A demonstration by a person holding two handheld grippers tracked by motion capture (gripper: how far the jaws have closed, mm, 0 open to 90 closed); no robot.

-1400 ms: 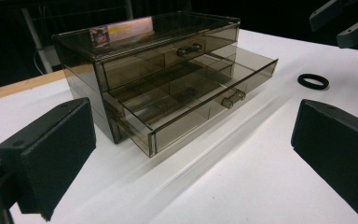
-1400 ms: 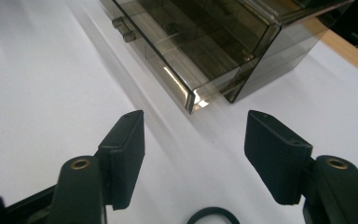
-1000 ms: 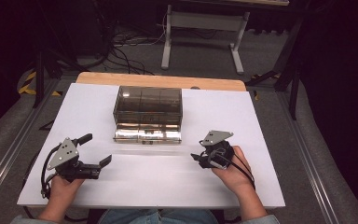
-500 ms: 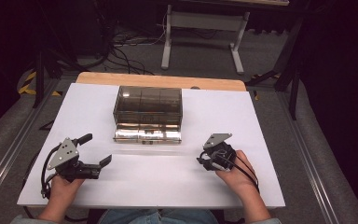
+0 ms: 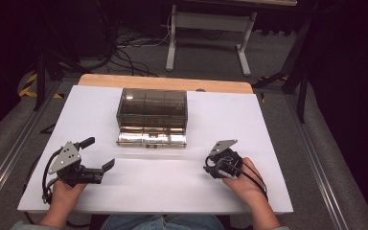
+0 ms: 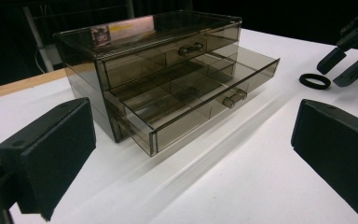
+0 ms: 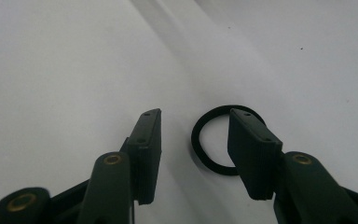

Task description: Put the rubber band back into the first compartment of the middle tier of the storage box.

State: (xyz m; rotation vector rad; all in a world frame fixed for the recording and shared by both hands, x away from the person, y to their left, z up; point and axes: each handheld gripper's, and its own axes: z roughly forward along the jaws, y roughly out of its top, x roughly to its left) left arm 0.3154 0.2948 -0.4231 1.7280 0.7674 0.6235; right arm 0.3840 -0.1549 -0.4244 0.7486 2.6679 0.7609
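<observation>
On the white tabletop (image 5: 268, 124), the smoky drawer box (image 5: 152, 117) sits toward the far edge with its lower drawer open, while near the right front edge the right gripper (image 7: 193, 140), jaws just closing yet unclamped, straddles one side of the flat black ring (image 7: 212, 142), which may skid away or slip the pads.

The ring (image 7: 214, 144) is black. The desk (image 5: 249, 120) top is white, with a light brown wood strip (image 5: 165, 82) at the far edge. The drawer box (image 5: 152, 108) is see-through smoky brown, with a small yellow and pink label (image 6: 121, 28) on its lid. The left gripper (image 5: 93, 160) is black with a grey plate. The right gripper (image 5: 210, 168) is black with a grey plate too. Its jaws have small gold dots. The floor (image 5: 316, 158) is grey. The person's trousers (image 5: 163, 223) are blue.
</observation>
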